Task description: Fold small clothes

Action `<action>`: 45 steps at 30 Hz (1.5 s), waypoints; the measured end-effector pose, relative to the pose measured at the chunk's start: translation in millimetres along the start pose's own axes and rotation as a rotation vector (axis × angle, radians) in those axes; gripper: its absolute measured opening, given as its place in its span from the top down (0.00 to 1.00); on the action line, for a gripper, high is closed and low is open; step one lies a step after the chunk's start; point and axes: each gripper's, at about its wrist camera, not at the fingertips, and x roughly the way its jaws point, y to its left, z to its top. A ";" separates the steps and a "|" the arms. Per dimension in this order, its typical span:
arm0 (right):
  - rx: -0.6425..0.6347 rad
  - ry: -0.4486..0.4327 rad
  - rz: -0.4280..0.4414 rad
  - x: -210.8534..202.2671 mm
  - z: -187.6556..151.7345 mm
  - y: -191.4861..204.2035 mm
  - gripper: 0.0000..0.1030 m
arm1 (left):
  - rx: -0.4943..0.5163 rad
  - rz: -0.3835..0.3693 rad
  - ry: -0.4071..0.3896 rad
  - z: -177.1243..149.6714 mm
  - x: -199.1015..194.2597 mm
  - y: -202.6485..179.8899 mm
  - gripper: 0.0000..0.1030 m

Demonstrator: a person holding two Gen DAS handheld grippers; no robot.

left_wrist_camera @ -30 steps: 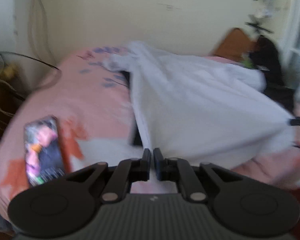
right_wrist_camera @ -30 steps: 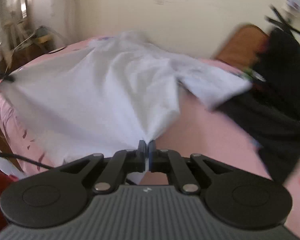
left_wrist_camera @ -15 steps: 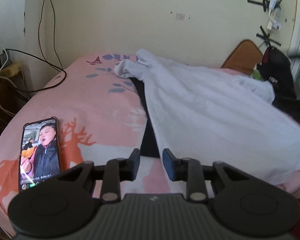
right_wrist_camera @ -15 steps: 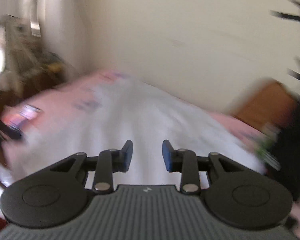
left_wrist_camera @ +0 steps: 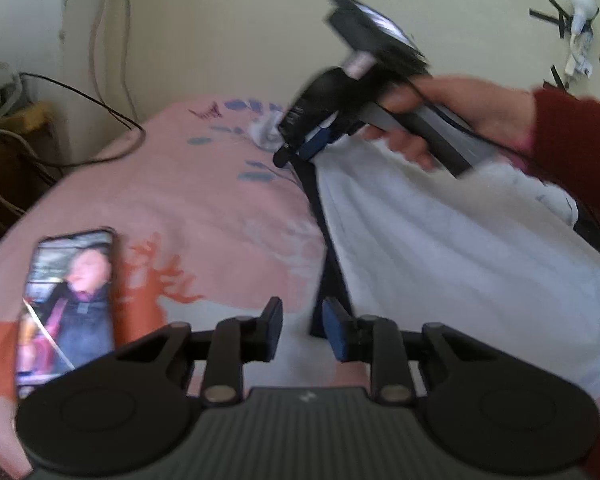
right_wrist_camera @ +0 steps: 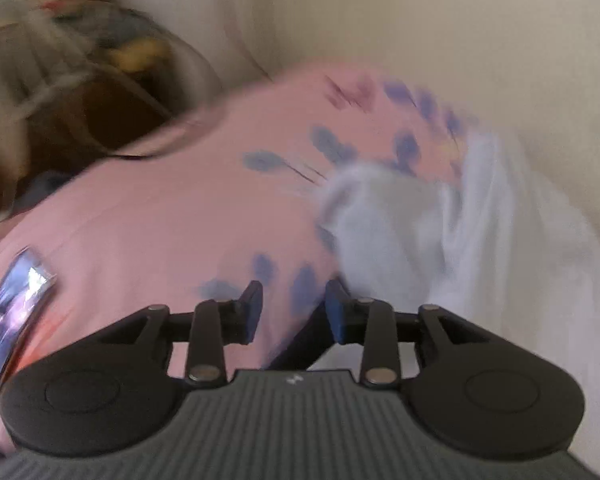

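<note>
Two grippers are involved: the right gripper [right_wrist_camera: 292, 312], jaws apart and empty, is positioned nearest the white garment's [left_wrist_camera: 440, 248] far sleeve [right_wrist_camera: 380, 224]; the left gripper [left_wrist_camera: 302, 328], jaws closing on nothing, is held beside the near hem.

Soft, even daylight fills the room, bright enough that the cream wall [left_wrist_camera: 228, 28] looks washed and flat, with no hard shadows on the pink bed [left_wrist_camera: 188, 216]. The left wrist view is fairly sharp near its centre, though the hand [left_wrist_camera: 452, 116] carrying the other tool smears with motion, and the lit phone screen [left_wrist_camera: 68, 300] glows slightly soft. The right wrist view is streaked all over; the white garment [right_wrist_camera: 480, 248] is a haze. Both views bend strongly and darken at the corners.
</note>
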 end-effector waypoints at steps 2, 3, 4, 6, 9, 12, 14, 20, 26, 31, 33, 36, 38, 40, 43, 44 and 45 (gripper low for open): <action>0.057 0.015 -0.040 4.7 5.6 -10.3 0.64 | 0.021 -0.019 0.015 -1.8 10.6 -7.0 0.82; 0.059 0.029 -0.054 4.1 8.0 -15.0 0.65 | 0.030 -0.012 0.004 -3.5 13.6 -9.6 0.84; 0.069 0.033 -0.047 2.9 6.9 -19.2 0.68 | 0.040 -0.010 -0.009 -5.0 15.4 -10.9 0.87; 0.064 0.040 -0.030 1.8 2.9 -26.2 0.77 | 0.031 -0.041 -0.018 -3.3 19.0 -8.6 0.94; 0.081 0.040 0.002 3.2 4.8 -29.9 0.96 | -0.007 -0.035 -0.045 1.4 15.9 4.2 0.94; 0.053 -0.027 0.076 -9.5 9.3 -18.7 0.97 | -0.057 0.052 -0.131 11.7 -10.4 28.7 0.94; 0.091 -0.113 0.241 -21.5 18.4 -18.3 0.97 | -0.127 0.129 -0.199 18.8 -36.1 48.9 0.94; 0.223 -0.340 0.711 -59.0 34.2 -33.2 0.92 | -0.321 0.332 -0.393 30.4 -100.8 102.3 0.94; 0.186 -0.323 0.558 -68.6 26.8 -50.5 0.91 | -0.333 0.335 -0.438 52.0 -107.6 106.7 0.94; 0.099 -0.280 0.461 -84.1 13.7 -50.7 0.61 | -0.235 0.296 -0.494 92.2 -108.9 92.8 0.94; 0.074 -0.299 0.431 -91.2 4.3 -55.1 0.61 | -0.187 0.272 -0.519 119.3 -107.6 83.0 0.94; 0.121 -0.334 0.391 -108.7 -13.5 -80.2 0.61 | -0.106 0.208 -0.530 170.4 -98.0 59.0 0.94; 0.177 -0.367 0.350 -125.2 -27.6 -106.5 0.61 | -0.040 0.143 -0.524 209.1 -87.2 32.7 0.94; 0.233 -0.403 0.288 -143.1 -43.0 -134.7 0.61 | 0.030 0.057 -0.519 247.5 -74.6 -1.4 0.94; 0.316 -0.455 0.201 -167.5 -68.4 -174.4 0.60 | 0.147 -0.135 -0.511 300.9 -58.8 -72.9 0.94; 0.347 -0.471 0.180 -175.9 -78.3 -187.9 0.60 | 0.191 -0.236 -0.495 315.7 -52.6 -99.9 0.93; 0.375 -0.485 0.162 -183.5 -87.8 -199.9 0.60 | 0.229 -0.336 -0.467 326.7 -45.9 -124.2 0.88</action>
